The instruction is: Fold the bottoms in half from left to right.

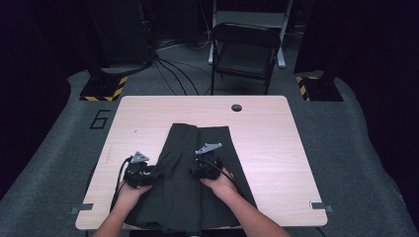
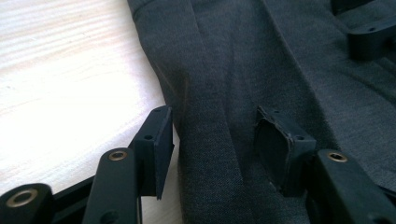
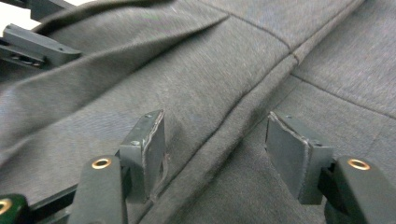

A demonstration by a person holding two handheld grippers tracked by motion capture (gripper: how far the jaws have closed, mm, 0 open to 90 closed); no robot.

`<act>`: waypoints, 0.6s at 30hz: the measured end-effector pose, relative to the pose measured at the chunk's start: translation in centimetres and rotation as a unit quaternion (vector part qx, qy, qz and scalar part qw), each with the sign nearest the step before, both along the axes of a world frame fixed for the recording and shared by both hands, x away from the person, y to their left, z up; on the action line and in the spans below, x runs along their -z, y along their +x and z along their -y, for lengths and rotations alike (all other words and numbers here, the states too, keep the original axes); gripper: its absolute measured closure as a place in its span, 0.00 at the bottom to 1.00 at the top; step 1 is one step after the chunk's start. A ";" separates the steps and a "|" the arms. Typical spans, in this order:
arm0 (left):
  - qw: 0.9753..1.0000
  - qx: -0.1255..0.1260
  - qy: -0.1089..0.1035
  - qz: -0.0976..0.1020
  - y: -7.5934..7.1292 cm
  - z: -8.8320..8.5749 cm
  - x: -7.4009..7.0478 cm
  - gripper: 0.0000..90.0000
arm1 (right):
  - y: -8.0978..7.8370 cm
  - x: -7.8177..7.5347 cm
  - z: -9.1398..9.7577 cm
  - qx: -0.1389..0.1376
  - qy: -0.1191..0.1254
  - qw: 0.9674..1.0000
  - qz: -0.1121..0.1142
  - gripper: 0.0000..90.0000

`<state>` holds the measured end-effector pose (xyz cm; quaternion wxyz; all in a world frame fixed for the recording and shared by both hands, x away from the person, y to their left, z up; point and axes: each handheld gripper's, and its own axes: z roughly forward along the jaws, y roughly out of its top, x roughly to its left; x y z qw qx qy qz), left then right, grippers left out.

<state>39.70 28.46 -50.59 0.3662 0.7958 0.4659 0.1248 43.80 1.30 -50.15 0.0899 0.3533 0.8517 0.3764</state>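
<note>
The left gripper (image 1: 140,174) sits at the left edge of the trousers (image 1: 192,173), jaws apart and pressing on nothing; a fold of cloth lies between them. The trousers are dark grey, folded lengthwise, with seams and creases running along them, and lie on the table (image 1: 276,143) at its near middle, their near end at the table's near edge. The right gripper (image 1: 207,168) rests on the cloth right of the middle, jaws apart astride a seam. Behind the table stands a chair (image 1: 244,49).

Folding chair (image 1: 245,48), cables (image 1: 174,69), perhaps.
</note>
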 end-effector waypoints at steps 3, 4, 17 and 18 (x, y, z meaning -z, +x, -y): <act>1.000 0.004 0.007 -0.003 0.0 0.1 0.2 0.58 | 0.2 0.5 -0.3 0.009 -0.003 1.000 -0.008 0.41; 1.000 0.001 0.003 -0.001 0.0 0.2 0.3 0.60 | 0.3 0.7 -0.3 0.004 -0.006 1.000 -0.004 0.41; 1.000 0.006 0.024 0.018 -0.4 0.3 -0.4 0.89 | -0.2 0.5 -0.8 -0.006 0.009 1.000 0.010 0.73; 1.000 0.007 0.023 0.019 -0.4 0.3 -0.5 0.90 | -0.3 0.5 -0.8 -0.012 0.005 1.000 0.019 0.76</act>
